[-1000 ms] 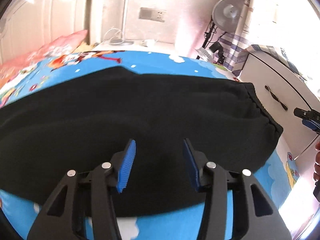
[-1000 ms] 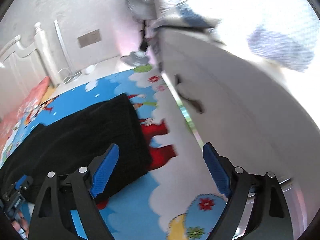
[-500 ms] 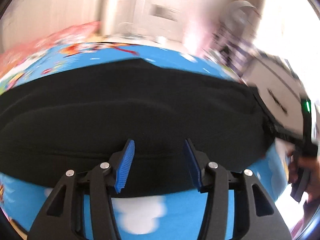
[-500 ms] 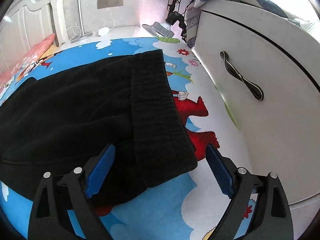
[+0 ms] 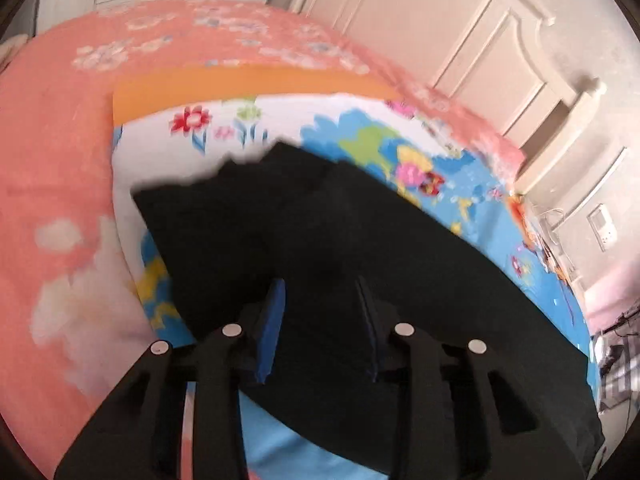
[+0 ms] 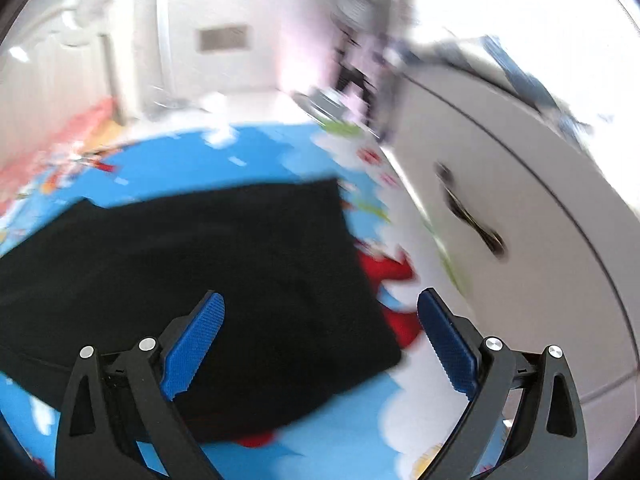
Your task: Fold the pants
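- Lying flat on the bright blue cartoon-printed sheet (image 5: 472,208) of the bed: the black knitted pants (image 5: 360,240), spread lengthwise, seen in both wrist views.
- Hovering over the leg end of the pants: the left tongs (image 5: 320,300), pointed down at the fabric; blue pads parted by a moderate gap, just narrowed, with nothing pinched between them, only cloth lying below.
- Showing an uneven, blurred hem edge at the far end of the pants in the left wrist view, over the white flowered part of the sheet.
- Bordering that sheet on the left and far side: a pink flowered blanket (image 5: 60,160), with an orange band along the sheet's far edge.
- Standing behind the bed: a cream panelled headboard (image 5: 460,40).
- Spread wide, just opened further: the right tongs (image 6: 320,320), blue ribbed pads far apart, empty, hanging above the waistband end of the pants (image 6: 200,260).
- Sitting under the gap of the right tongs: the near corner of that end of the pants, beside a red printed figure on the sheet.
- Rising just beside the bed on the right: a white cabinet (image 6: 560,220) with a dark curved metal handle (image 6: 472,220), blurred.
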